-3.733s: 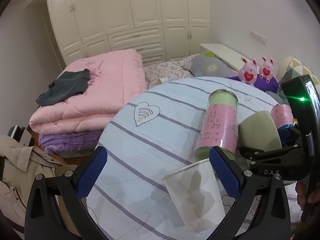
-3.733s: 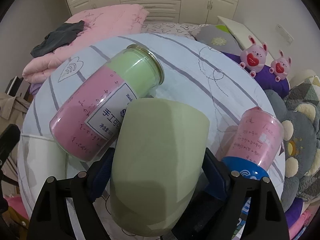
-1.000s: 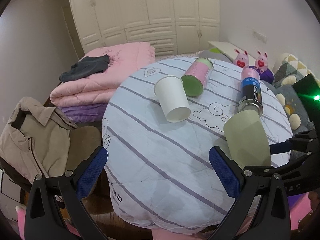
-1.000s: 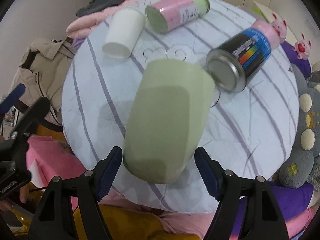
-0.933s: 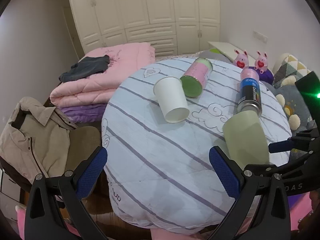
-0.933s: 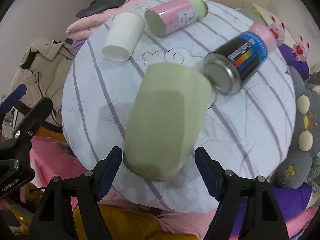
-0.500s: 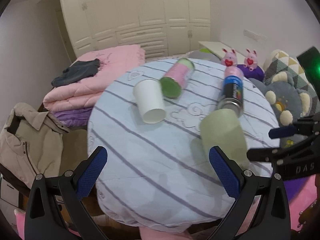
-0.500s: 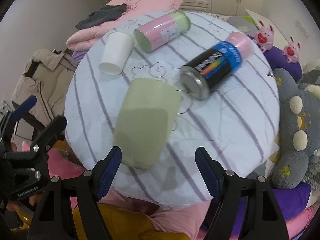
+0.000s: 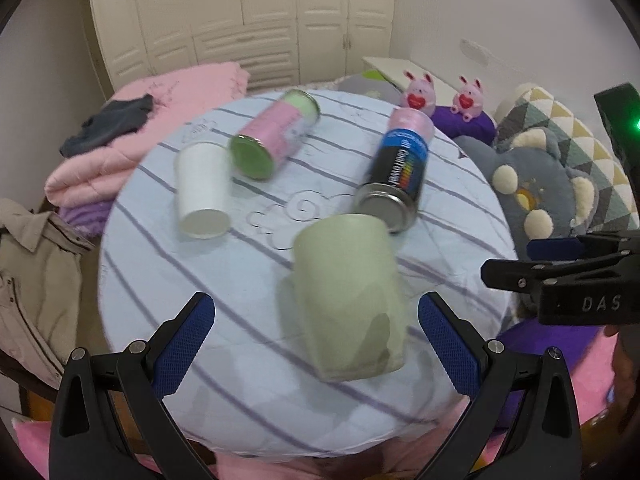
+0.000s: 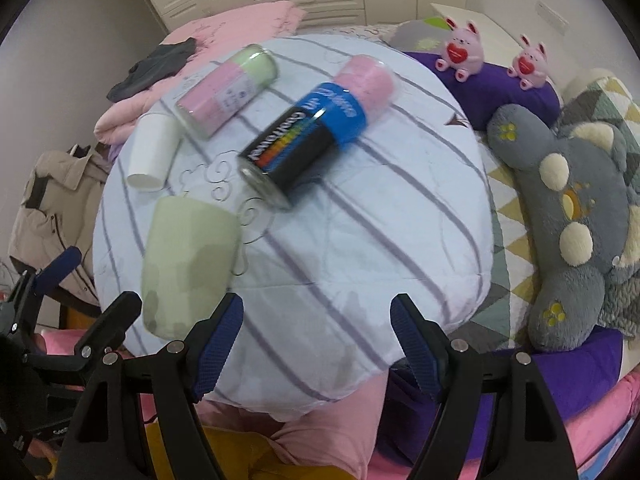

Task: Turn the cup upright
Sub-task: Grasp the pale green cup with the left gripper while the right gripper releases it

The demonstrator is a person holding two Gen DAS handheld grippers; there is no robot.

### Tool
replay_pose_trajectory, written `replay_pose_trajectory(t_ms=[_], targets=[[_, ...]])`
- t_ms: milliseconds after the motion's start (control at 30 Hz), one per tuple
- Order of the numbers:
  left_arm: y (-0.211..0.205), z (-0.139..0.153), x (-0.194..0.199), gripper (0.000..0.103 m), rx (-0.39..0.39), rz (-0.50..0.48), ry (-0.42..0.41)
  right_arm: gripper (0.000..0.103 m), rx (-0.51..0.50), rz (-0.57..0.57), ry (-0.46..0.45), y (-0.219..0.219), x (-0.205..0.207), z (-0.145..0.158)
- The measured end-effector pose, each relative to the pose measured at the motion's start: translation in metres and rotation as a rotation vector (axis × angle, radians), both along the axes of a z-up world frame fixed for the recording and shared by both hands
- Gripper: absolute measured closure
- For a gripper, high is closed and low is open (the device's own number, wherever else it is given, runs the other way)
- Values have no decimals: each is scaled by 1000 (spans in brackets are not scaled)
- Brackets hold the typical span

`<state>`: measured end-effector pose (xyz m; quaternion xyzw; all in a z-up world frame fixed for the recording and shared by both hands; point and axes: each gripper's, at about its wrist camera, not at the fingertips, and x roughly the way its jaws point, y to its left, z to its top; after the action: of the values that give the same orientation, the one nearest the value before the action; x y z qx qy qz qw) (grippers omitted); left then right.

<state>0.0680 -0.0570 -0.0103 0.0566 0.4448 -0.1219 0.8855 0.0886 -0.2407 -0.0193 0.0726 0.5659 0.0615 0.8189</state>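
Note:
A pale green cup (image 9: 346,298) stands on the round striped table (image 9: 240,400) near its front edge, its wider end toward the cloth; it also shows in the right wrist view (image 10: 186,258). My left gripper (image 9: 316,340) is open, its fingers either side of the cup and a little nearer than it. My right gripper (image 10: 316,344) is open and empty, to the right of the cup and apart from it; it shows at the right edge of the left wrist view (image 9: 560,268). A white paper cup (image 9: 202,196) stands at the left of the table.
A pink-and-green can (image 9: 276,140) and a black-and-blue spray can (image 9: 398,168) lie on the table behind the cups. A grey plush bear (image 10: 568,216) and two pink toys (image 10: 460,50) lie to the right. Folded pink quilts (image 9: 132,152) and a beige jacket (image 9: 28,280) are on the left.
My right gripper has let go of the green cup and moved right, away from it. The cup now stands on the table. My left gripper has swung toward the cup.

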Motion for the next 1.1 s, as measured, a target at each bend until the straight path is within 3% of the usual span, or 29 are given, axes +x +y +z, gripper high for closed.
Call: replay_pose_trajectory(t_ms=[500, 867, 967, 1100], targets=[[-29, -24, 39, 0, -19, 86, 181, 26, -3, -24, 15, -37, 22, -12], [-24, -47, 66, 0, -32, 179, 315, 26, -31, 22, 27, -34, 37, -25], [-25, -49, 72, 0, -13, 185, 325, 26, 1, 127, -10, -19, 26, -29], [-24, -54, 76, 0, -14, 203, 359, 27, 55, 167, -39, -9, 9, -23]])
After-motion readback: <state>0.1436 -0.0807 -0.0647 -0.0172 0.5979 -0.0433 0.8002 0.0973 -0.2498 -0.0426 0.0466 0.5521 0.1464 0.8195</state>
